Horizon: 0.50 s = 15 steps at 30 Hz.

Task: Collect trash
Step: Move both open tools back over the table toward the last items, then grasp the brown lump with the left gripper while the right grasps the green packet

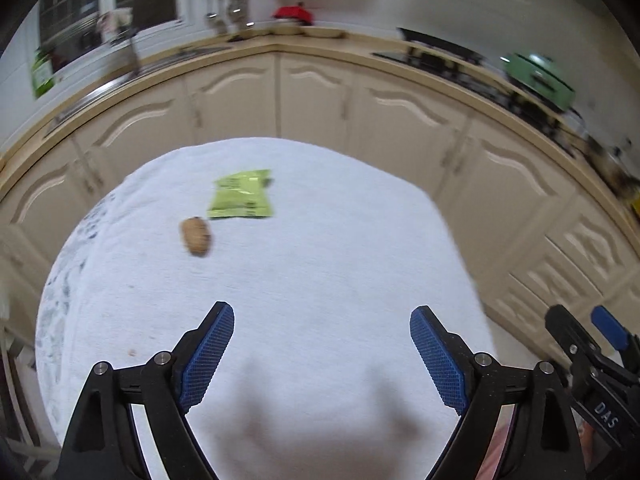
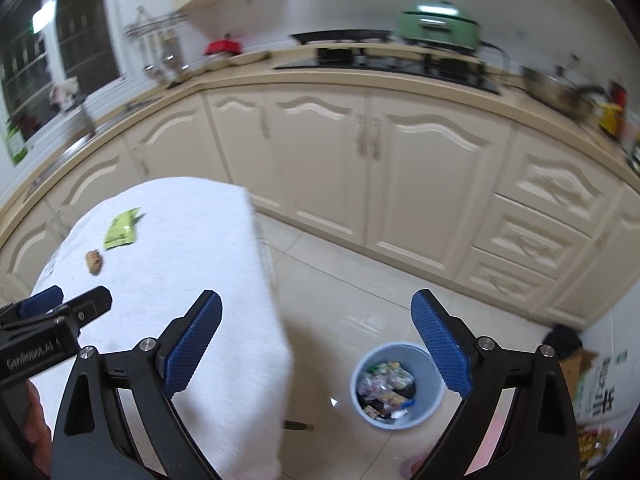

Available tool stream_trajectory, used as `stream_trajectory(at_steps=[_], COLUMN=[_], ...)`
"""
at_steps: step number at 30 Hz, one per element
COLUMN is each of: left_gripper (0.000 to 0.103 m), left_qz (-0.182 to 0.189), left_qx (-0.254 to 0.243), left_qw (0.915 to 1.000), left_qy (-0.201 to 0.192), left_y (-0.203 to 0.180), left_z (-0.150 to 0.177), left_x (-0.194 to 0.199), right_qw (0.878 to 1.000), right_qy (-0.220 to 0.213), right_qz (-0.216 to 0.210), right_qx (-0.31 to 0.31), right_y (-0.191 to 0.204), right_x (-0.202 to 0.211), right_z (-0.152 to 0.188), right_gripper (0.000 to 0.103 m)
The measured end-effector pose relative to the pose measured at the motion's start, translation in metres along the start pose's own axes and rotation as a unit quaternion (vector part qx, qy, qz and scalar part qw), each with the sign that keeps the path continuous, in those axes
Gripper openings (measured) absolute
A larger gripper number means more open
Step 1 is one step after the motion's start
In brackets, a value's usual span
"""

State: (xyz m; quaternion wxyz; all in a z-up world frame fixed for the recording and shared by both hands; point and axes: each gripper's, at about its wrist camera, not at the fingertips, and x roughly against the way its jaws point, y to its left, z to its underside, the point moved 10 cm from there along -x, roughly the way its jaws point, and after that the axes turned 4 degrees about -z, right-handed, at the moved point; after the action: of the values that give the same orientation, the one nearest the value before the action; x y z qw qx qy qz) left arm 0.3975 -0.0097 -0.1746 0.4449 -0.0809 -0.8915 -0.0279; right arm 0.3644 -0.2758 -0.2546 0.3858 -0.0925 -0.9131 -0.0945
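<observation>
The left hand-held gripper [image 1: 322,344] hangs over the white-covered counter [image 1: 340,248] with its blue pads spread wide and nothing between them. The right hand-held gripper [image 2: 316,334] is just beside it, jaws equally spread and empty, straddling the counter's right edge with the tiled floor below.

Ahead of the left one, well apart from its fingertips, 2 pieces of trash lie on the cloth: a green wrapper [image 1: 241,195] and, near its lower left corner, a small brown scrap [image 1: 195,236], too blurred to name. On the floor to the right of the counter stands a pale blue bin [image 2: 394,386], already holding a heap of wrappers.

Both tools being empty, the step in hand looks like a reach for the next item. That calls for carrying a gripper forward over the cloth, lowering it around the flat wrapper or the scrap, and pinching low enough to catch the item without bunching the cloth.
</observation>
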Motion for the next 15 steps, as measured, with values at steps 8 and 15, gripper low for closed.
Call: stream_trajectory(at_steps=[8,15], left_gripper=[0.08,0.049], left_qz=[-0.038,-0.027], left_qx=[0.1,0.152], left_qw=[0.9918,0.9805], left_qy=[0.069,0.122], left_y=[0.086,0.105], left_z=[-0.029,-0.037], left_x=[-0.065,-0.119], right_qw=[0.997,0.992], right_qy=[0.038,0.067], right_qz=[-0.047,-0.079], right_qx=[0.052,0.073], right_y=[0.086,0.144], right_x=[-0.062,-0.11], right_z=[-0.03,-0.048], right_gripper=[0.1,0.1])
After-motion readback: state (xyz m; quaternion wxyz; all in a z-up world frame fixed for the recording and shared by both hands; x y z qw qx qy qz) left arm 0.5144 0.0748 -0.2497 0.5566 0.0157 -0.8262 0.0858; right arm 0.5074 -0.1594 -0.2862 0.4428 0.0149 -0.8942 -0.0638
